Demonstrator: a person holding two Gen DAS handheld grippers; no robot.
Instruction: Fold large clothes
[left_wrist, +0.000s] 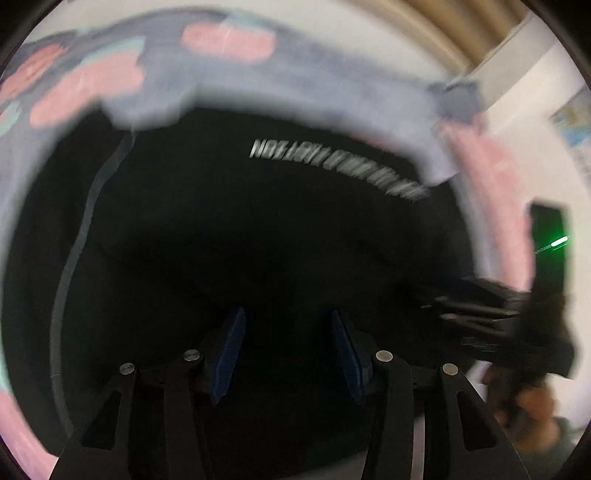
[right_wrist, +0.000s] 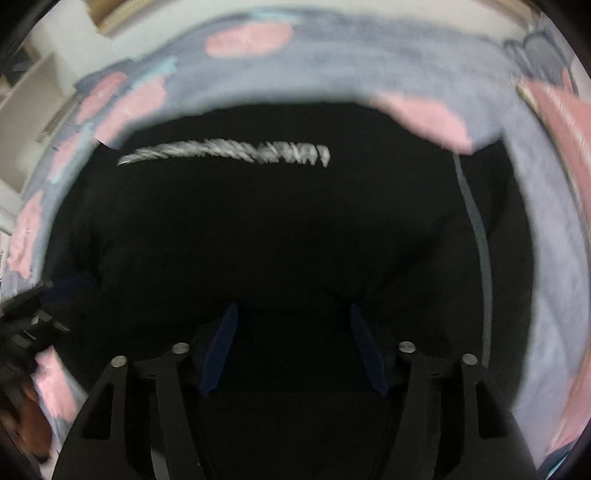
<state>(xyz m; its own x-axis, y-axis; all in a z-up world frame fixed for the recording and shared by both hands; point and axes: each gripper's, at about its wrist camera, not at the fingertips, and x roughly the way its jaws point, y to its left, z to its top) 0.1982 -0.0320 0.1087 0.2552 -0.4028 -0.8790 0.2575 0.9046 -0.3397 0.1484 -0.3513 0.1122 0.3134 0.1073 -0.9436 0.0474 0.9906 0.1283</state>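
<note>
Both views are smeared by blur. The black garment fills the middle of each view, lying spread on a grey cover with pink patches; whether a bed or a bench lies under the cover cannot be told. From the left wrist view, a line of white lettering runs across the garment toward 1 o'clock, and a pale grey stripe curves down its side at 9 o'clock. The left claw points down at the garment from 6 o'clock, its blue pads standing apart with only dark cloth seen beyond them; nothing is pinched between them. At 4 o'clock the right claw shows as a dark blur, with part of a hand below it. From the right wrist view, the right claw's pads are spread wider, again with nothing gripped, over the garment's near part. There the lettering sits toward 11 o'clock, the stripe runs down at 3 o'clock, and the left claw's dark shape enters at 8 o'clock. A green light glows at 3 o'clock in the left view.
</note>
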